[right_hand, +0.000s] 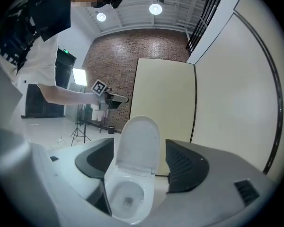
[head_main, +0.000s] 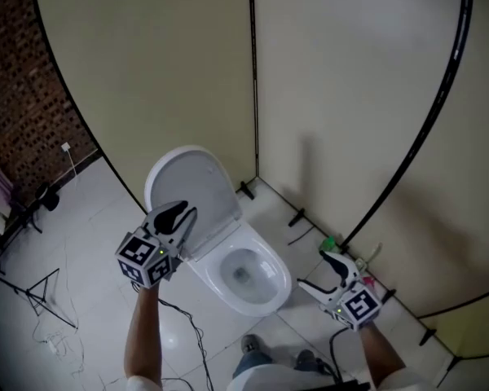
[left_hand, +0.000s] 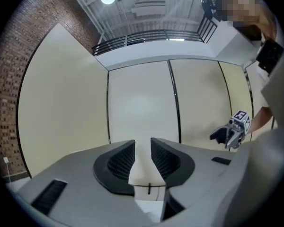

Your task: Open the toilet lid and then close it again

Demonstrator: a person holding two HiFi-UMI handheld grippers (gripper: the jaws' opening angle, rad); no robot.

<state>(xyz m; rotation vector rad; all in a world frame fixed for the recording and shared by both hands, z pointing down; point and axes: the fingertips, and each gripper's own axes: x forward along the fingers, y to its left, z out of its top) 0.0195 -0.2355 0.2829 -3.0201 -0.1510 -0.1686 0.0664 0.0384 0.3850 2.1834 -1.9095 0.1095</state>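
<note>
- Head view. The toilet lid (head_main: 189,187) stands raised, leaning back toward the partition wall (head_main: 179,72) at 10 o'clock of the toilet bowl (head_main: 246,275). It is probably a rigid, light plastic shell with a glossy and therefore slippery skin, hinged at the rear of the bowl. The best hold is likely its free upper rim, farthest from the hinge. If let go partway down it could drop and slam. The left gripper (head_main: 187,212) lies at 9 o'clock of the bowl, over the lid's lower left edge, with its forearm rising from 6 o'clock. The right gripper (head_main: 314,270) sits at 3 o'clock of the bowl, well apart from it.
- Left gripper view. The left gripper (left_hand: 142,143) points nearly level at the partition wall (left_hand: 137,103). Its fingers (left_hand: 118,162) stand a narrow gap apart with nothing between them. The right gripper (left_hand: 217,135) shows at 3 o'clock.
- Right gripper view. The fingers (right_hand: 182,167) of the right gripper (right_hand: 139,143) are spread wide and hold nothing. They frame the distant upright toilet lid (right_hand: 139,131) and the toilet bowl (right_hand: 128,197). The left gripper (right_hand: 117,98) hangs at 10 o'clock of the lid, clear of it.
</note>
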